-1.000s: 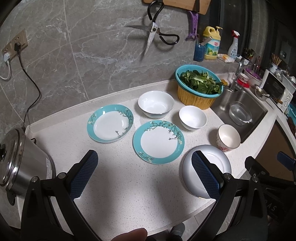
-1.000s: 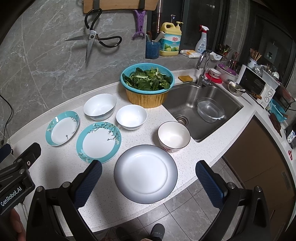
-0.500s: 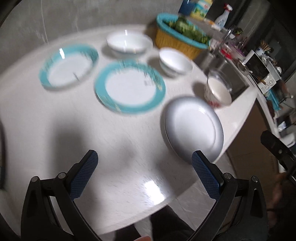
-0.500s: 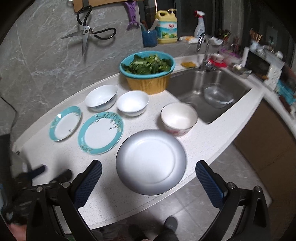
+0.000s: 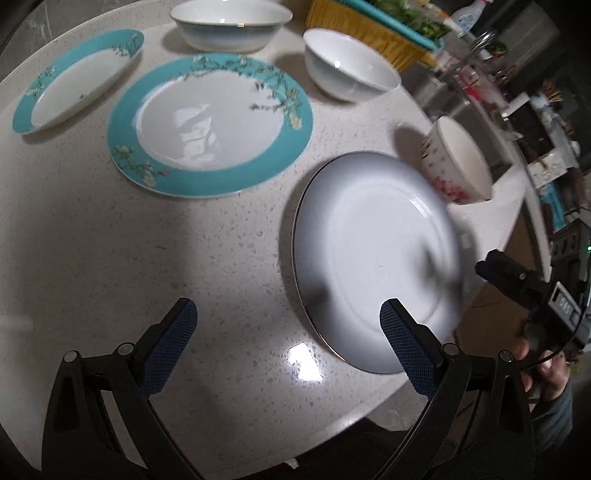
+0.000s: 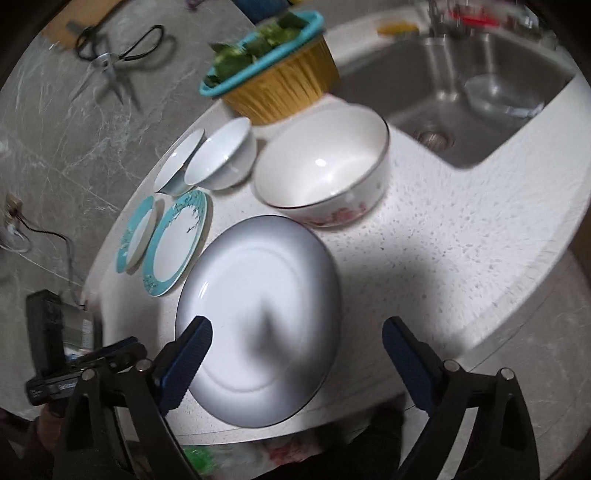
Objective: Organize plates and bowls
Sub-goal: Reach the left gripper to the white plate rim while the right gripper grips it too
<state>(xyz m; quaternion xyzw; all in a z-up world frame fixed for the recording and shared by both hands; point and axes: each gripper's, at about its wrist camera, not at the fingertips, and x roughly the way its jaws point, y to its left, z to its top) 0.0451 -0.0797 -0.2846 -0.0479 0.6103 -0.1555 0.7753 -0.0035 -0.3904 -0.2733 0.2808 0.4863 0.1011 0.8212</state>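
Note:
A white plate point(image 5: 373, 266) with a thin dark rim lies near the counter's front edge. Behind it stands a floral bowl point(image 5: 458, 162). To its left are a large teal plate point(image 5: 210, 125) and a small teal plate point(image 5: 74, 81), and further back a wide white bowl point(image 5: 232, 26) and a small white bowl point(image 5: 351, 66). My left gripper point(image 5: 286, 314) is open above the counter, its right finger over the white plate's near rim. My right gripper point(image 6: 297, 328) hovers over the white plate point(image 6: 258, 317), jaws wide and closing. No pad touches the plate.
A yellow basket with a teal colander of greens point(image 6: 273, 74) stands behind the bowls. The steel sink point(image 6: 443, 74) with a glass bowl point(image 6: 498, 96) is at the right. Scissors point(image 6: 110, 62) hang on the wall. The counter's curved front edge point(image 6: 517, 280) is close.
Both grippers have come down toward the counter and tipped downward, so the dishes look much larger. The white plate now sits under both grippers' fingers. No dish has moved.

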